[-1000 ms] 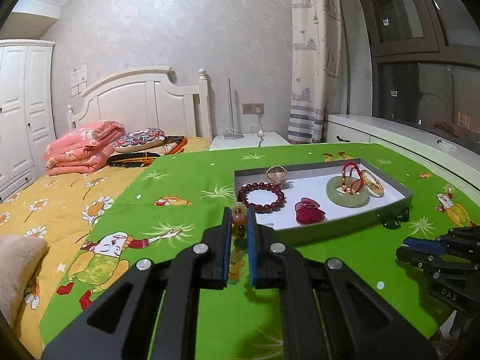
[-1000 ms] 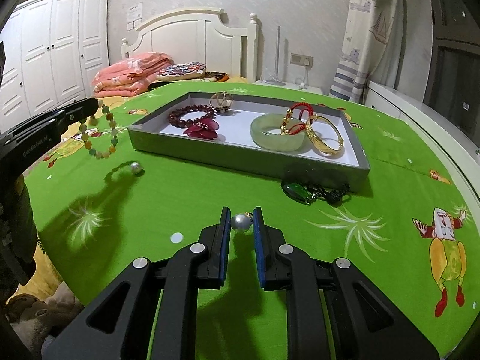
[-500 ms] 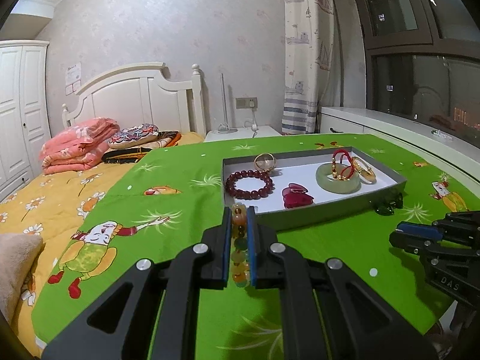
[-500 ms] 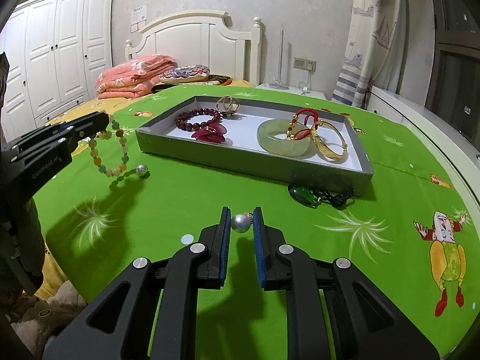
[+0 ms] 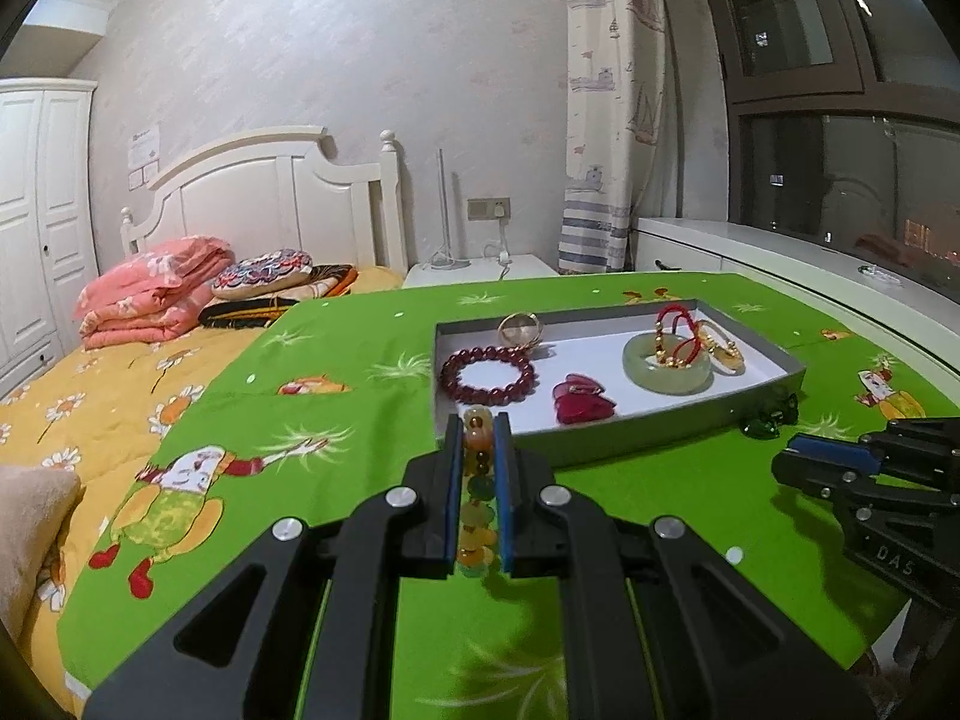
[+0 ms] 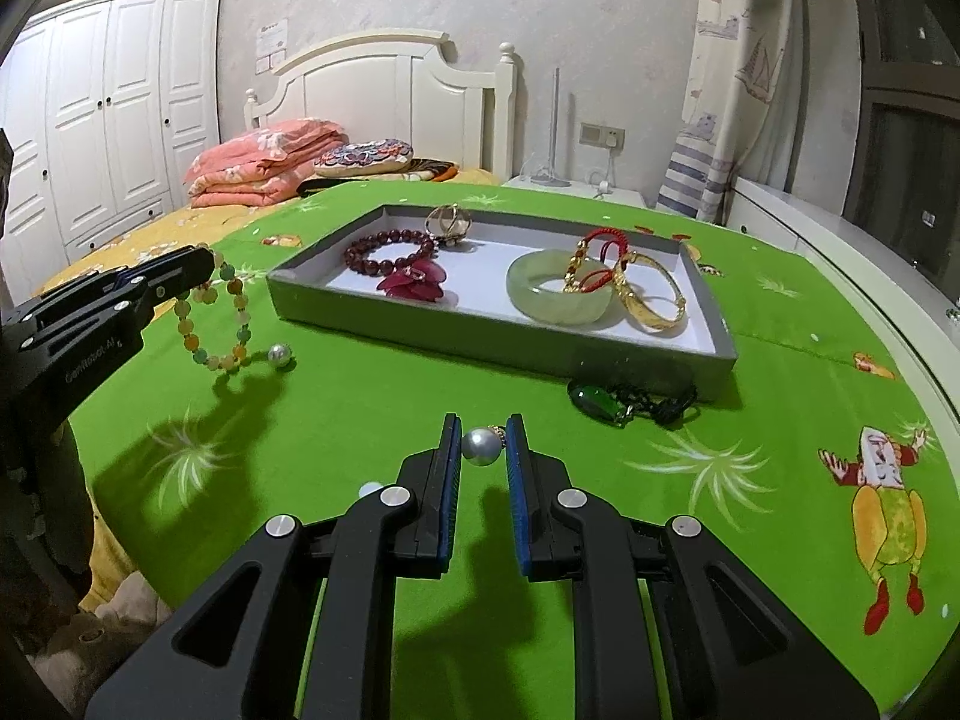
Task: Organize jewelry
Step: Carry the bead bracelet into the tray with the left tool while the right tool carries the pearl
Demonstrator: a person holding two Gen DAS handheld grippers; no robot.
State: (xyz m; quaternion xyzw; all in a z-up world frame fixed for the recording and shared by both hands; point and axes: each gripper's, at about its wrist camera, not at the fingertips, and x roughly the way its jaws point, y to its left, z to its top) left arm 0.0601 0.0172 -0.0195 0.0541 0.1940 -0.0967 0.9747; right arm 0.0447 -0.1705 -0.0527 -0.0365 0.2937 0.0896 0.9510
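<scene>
Now the left gripper (image 5: 478, 450) is clamping the bracelet (image 6: 213, 318), the right gripper (image 6: 483, 447) pinching a pearl (image 6: 480, 446); either risks slipping short of the far tray (image 6: 498, 341).

Right gripper (image 5: 798, 459) body — white letters "DAS" legible. Left gripper (image 6: 201, 267) side — white print, roughly "GenRobot.AI", partly unclear. Wall notice (image 6: 271, 46) — too small to read.

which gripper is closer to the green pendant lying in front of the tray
Right. The right gripper sits just short of the green pendant; the left gripper hangs across the table, holding the beaded bracelet.
</scene>
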